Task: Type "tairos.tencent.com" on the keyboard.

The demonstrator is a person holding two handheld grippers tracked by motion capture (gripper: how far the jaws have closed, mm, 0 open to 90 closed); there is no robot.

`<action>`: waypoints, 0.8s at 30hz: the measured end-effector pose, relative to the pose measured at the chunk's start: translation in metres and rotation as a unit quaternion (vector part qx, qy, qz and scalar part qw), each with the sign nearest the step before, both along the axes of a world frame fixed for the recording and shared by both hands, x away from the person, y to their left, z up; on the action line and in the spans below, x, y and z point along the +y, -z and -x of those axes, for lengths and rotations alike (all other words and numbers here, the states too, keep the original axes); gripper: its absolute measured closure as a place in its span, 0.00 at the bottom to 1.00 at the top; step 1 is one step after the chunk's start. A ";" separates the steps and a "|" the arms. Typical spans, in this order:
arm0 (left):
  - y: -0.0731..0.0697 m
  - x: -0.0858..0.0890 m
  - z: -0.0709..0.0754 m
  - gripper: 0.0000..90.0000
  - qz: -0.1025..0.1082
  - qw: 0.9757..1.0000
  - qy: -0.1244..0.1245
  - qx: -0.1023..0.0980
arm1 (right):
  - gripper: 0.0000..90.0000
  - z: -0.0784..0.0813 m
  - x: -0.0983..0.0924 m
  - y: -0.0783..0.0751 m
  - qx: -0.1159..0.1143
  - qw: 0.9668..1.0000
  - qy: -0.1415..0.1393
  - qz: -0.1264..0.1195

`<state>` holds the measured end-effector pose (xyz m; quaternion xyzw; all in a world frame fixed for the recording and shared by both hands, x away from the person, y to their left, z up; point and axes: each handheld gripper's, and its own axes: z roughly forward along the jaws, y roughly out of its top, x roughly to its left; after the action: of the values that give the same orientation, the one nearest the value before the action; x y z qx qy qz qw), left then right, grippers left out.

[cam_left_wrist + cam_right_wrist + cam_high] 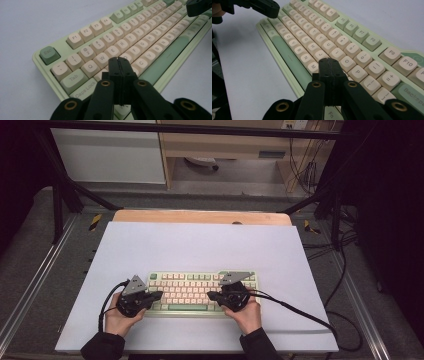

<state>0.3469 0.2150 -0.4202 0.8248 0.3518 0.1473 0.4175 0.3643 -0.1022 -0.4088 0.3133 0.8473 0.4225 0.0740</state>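
A pale green keyboard point(200, 292) with cream keys lies on the white mat near the front of the table. My left gripper point(159, 296) hovers over the keyboard's left end, its jaws shut with nothing between them. In the left gripper view the shut tips point(118, 60) sit just above the keys near A and S, on the keyboard point(140, 47). My right gripper point(210, 295) is over the right half, also shut and empty. In the right gripper view its tips point(329, 60) hang above the keys near K and the comma, on the keyboard point(317, 37).
The white mat point(200, 245) covers a wooden tabletop point(200, 216). Black cables point(300, 312) trail from both grippers, the right one across the mat to the right edge. A black frame, shelving and floor cables stand beyond the table.
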 end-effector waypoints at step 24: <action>0.009 -0.040 -0.001 0.99 -0.022 0.999 0.032 0.010 | 1.00 0.005 -0.022 0.008 0.006 1.000 0.015 -0.005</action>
<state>0.3474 0.1750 -0.4291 0.8463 0.3260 0.1329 0.3999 0.3589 -0.1237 -0.4173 0.3290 0.8410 0.4233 0.0733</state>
